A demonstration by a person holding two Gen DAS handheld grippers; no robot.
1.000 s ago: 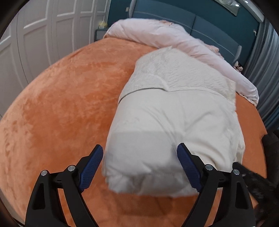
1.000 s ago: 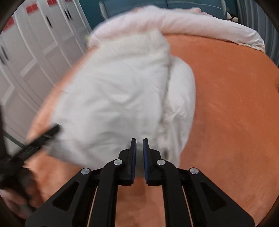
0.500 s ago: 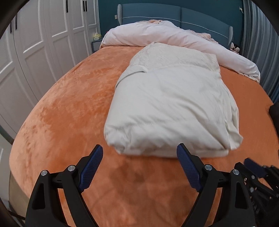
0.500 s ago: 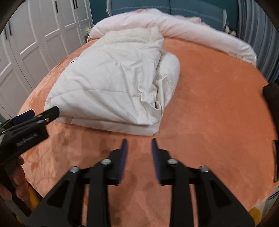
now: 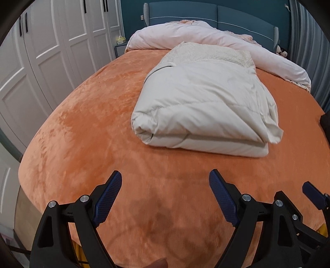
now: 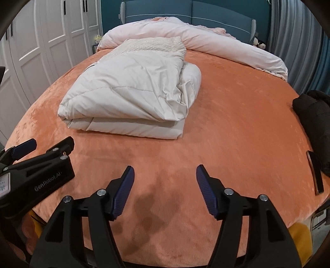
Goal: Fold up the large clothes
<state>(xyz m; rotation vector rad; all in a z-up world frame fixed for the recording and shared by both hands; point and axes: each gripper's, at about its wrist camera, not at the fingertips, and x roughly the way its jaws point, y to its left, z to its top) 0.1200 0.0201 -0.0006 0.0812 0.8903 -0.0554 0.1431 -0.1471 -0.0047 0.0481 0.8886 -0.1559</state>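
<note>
White wardrobe doors (image 5: 51,61) far left, top and bottom cut off by fisheye rim. Small nightstand (image 5: 120,48) past them, item on top too small to identify.

Left gripper (image 5: 165,198) low over orange bedspread (image 5: 86,127), jaws spread wide, nothing between blue pads (image 5: 107,195). Not touching the garment. Handle and hand out of frame in own view; from right wrist view only side of body visible at left edge (image 6: 37,171), partial "GenRobot.AI" lettering, jaw gap not readable there.

Folded cream padded coat (image 5: 206,107) centre of bed, well ahead of both grippers, lying flat in stacked layers. Fleecy textured section (image 5: 210,53) at far end, collar or lining unclear. Inner layers hidden under top fold.

Pink duvet (image 5: 206,37) bunched behind, across head of bed, partly hiding blue headboard (image 5: 237,16).

Right gripper (image 6: 165,189) also wide, empty, above bedspread near front edge.

Far right: dark bundle (image 6: 313,123), cropped, type unclear. Thin dark flat object (image 6: 315,173) beside it, possibly phone, cannot confirm. Grey curtain (image 6: 292,41) behind.
</note>
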